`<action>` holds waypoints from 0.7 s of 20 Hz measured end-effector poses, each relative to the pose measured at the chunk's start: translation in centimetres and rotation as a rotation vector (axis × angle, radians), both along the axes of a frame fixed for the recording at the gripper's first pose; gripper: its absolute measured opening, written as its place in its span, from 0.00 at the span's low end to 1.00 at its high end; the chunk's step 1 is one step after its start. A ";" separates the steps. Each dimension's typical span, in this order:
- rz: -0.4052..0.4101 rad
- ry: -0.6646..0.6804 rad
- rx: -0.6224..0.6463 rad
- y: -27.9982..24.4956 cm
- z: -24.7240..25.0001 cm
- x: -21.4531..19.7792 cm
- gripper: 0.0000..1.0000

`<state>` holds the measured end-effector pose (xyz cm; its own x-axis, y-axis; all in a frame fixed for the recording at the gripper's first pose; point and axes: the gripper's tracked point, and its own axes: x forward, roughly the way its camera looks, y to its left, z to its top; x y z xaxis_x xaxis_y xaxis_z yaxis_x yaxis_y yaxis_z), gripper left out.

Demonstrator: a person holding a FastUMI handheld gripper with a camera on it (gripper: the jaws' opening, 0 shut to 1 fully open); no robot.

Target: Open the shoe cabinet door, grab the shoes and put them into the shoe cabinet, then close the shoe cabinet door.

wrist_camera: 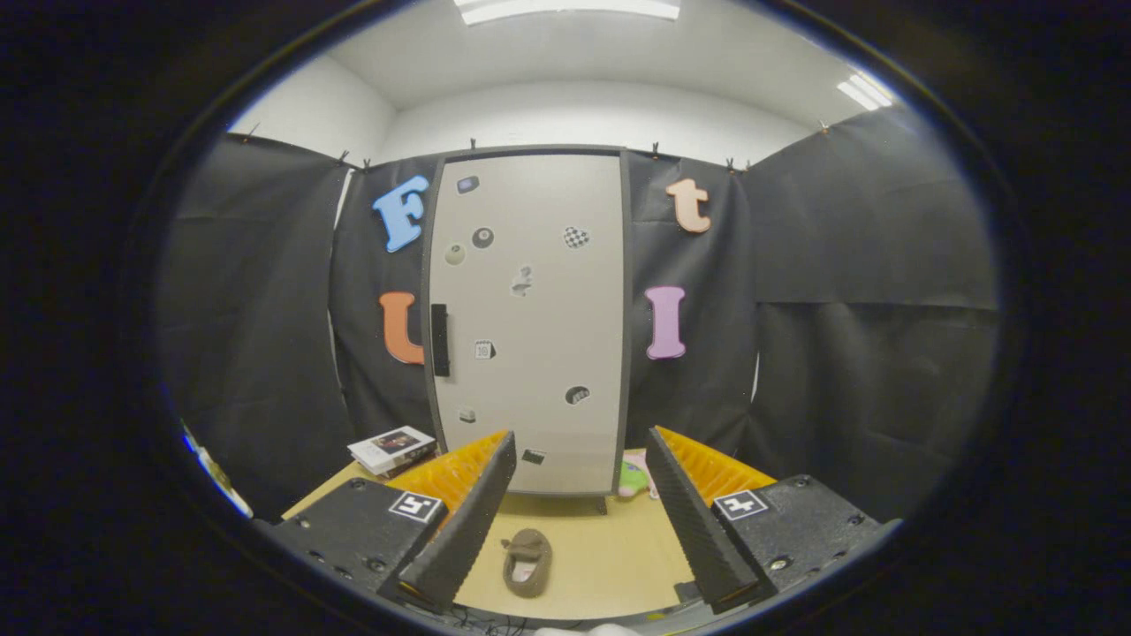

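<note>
The tool (579, 512) has its two fingers (464, 521) spread wide apart, gripping nothing, held above the near edge of the desk (610, 556); between the fingers, lying on the desk surface, is a single brown shoe (527, 562) (a soft slipper by the look of it), clear of both fingers and closer to the left one; beyond it, at the far edge of the desk, stands the shoe cabinet (530, 318), tall and pale with a dark frame, its door (539, 371) flush in that frame; a dark handle (439, 340) sits on the door's left side, and small stickers (576, 237) are scattered over its face; toward the far left corner of the desk lies a small stack of books (391, 449), just beside the cabinet's foot; a pink and green object (633, 477), partly hidden behind the right finger, rests at the cabinet's lower right corner.
</note>
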<state>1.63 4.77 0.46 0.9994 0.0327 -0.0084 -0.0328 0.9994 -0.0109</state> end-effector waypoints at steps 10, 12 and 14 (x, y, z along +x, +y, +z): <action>0.130 -0.017 0.012 10.4 1.1 9.9 0.97; 0.151 -0.025 0.014 12.7 1.4 12.5 0.97; 0.165 -0.021 0.011 15.0 1.5 15.4 0.97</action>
<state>17.00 19.75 2.01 0.9805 0.1960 0.0135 -0.1959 0.9806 -0.0025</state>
